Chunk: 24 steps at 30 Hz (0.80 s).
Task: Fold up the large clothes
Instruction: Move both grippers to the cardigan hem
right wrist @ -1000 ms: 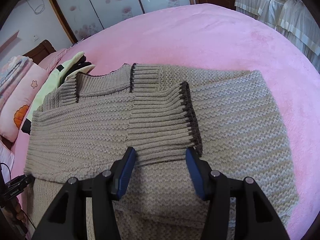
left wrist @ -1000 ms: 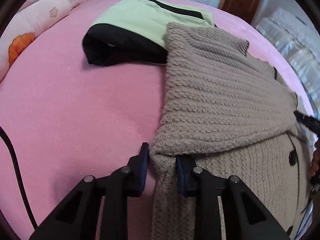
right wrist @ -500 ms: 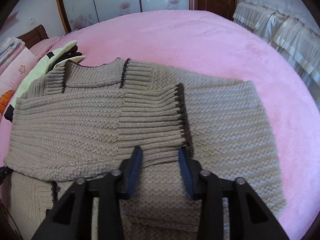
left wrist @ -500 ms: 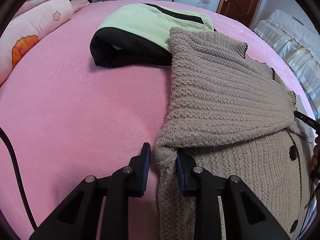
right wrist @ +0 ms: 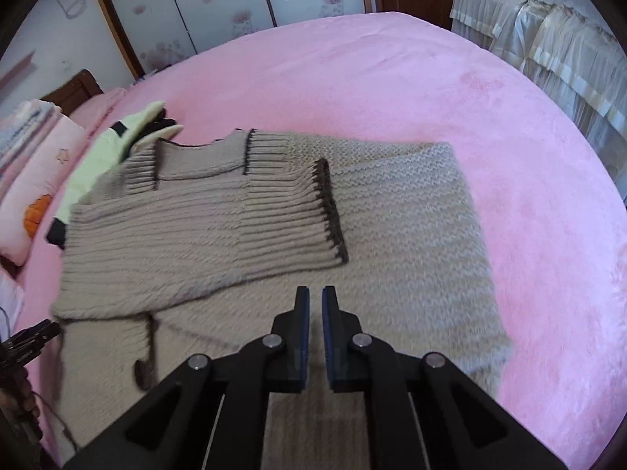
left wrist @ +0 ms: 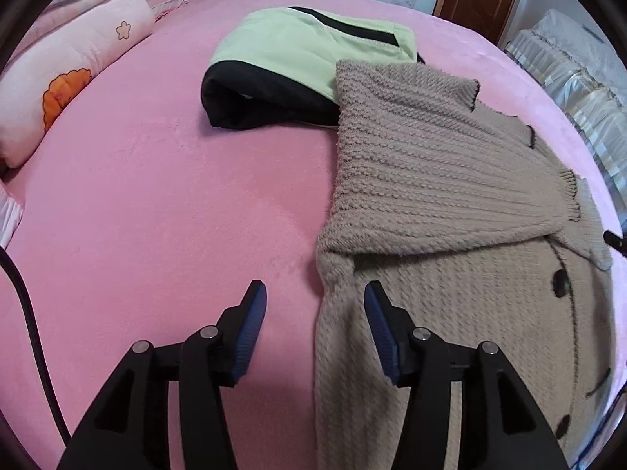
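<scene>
At lower centre, the left gripper [left wrist: 315,305] has just let go of the beige knit cardigan [left wrist: 450,196] and stands spread; the right gripper [right wrist: 315,305], lower centre, has drawn nearly closed on nothing. Sleeve folded across, the cardigan lies on the pink bedspread [left wrist: 156,196]; next fold likely.

cardigan [left wrist: 450,196]: 1 | green-black garment [left wrist: 305,62]: 1 | pillow [left wrist: 66,86]: 1 | tongs: 2

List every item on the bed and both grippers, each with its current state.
Beige knitted cardigan: flat, one sleeve folded across.
Green-and-black garment: folded, partly under the cardigan.
Left hand-held gripper: open, empty.
Right hand-held gripper: nearly shut, empty.
</scene>
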Each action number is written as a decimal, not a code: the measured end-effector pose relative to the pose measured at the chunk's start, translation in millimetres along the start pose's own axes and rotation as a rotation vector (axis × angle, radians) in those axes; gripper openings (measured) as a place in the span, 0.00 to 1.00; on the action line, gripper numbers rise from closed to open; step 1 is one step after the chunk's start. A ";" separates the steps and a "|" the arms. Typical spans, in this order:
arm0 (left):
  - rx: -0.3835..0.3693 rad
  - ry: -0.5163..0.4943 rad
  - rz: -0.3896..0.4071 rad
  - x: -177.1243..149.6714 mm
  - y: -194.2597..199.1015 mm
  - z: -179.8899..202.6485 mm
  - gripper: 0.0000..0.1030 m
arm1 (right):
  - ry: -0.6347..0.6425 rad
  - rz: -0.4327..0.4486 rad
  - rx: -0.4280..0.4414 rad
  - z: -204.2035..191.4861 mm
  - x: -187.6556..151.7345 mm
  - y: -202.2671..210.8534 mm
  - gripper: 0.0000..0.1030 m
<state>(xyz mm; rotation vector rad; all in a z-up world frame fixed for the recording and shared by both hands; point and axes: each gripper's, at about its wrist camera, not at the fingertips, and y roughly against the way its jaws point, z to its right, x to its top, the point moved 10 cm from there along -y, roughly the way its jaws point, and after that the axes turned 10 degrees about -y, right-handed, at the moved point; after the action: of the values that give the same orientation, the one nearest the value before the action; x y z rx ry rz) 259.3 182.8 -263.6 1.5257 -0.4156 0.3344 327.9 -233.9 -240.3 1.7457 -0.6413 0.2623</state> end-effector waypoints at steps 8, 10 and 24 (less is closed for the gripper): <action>-0.052 0.049 0.112 4.1 77.8 30.7 0.76 | 0.109 0.095 -0.006 -19.4 -22.5 75.7 0.39; -0.054 0.056 0.145 2.8 85.4 41.3 0.79 | 0.127 0.149 -0.026 -22.1 -22.9 83.9 0.53; -0.077 0.022 0.024 -100.6 28.9 118.8 0.58 | 0.198 0.017 0.014 -32.8 -137.4 42.6 0.48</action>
<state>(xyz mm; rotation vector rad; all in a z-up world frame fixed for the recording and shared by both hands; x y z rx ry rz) 150.6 69.6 -284.5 1.4414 -0.4252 0.3495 196.7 -170.8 -264.1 1.7022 -0.5117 0.4461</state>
